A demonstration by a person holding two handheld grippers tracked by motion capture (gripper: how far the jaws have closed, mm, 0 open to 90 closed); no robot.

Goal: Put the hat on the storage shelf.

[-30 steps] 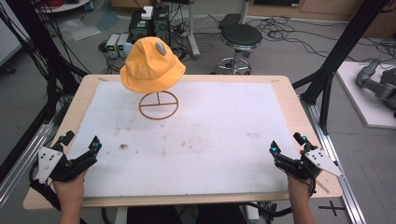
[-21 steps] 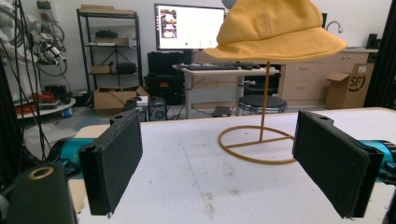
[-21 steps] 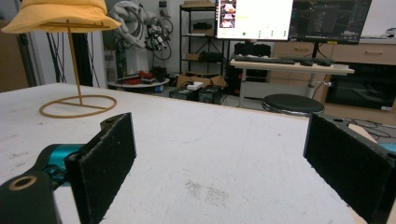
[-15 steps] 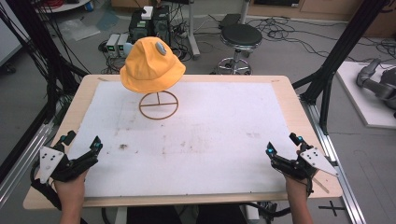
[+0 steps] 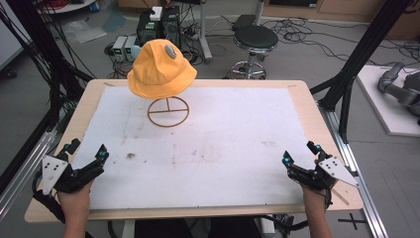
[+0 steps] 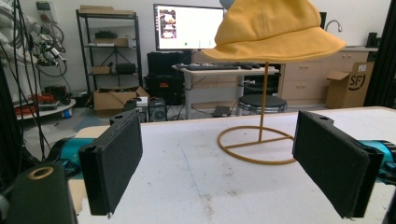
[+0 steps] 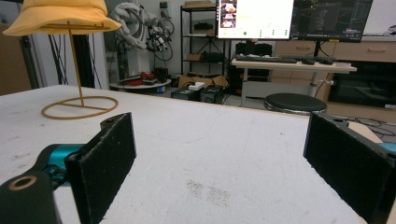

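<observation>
A yellow bucket hat [image 5: 161, 69] sits on a thin wire stand [image 5: 168, 112] with a ring base at the back left of the white table top [image 5: 213, 144]. The left gripper view has the hat [image 6: 275, 30] and stand [image 6: 261, 140] straight ahead between its wide-apart jaws. In the right gripper view the hat [image 7: 58, 16] and stand [image 7: 79, 108] are far off at the upper left. My left gripper [image 5: 88, 151] rests open at the front left corner. At the front right my right gripper [image 5: 299, 154] is open too. Nothing lies between either pair of jaws.
A black stool [image 5: 256, 38] and electronics boxes [image 5: 148, 29] stand on the floor behind the table. Black frame posts [image 5: 356, 64] rise at the table's sides. A grey robot arm [image 5: 401, 89] lies on a platform at the right.
The right gripper has shifted slightly inward and forward along the front right edge. The left gripper, hat and stand have kept still.
</observation>
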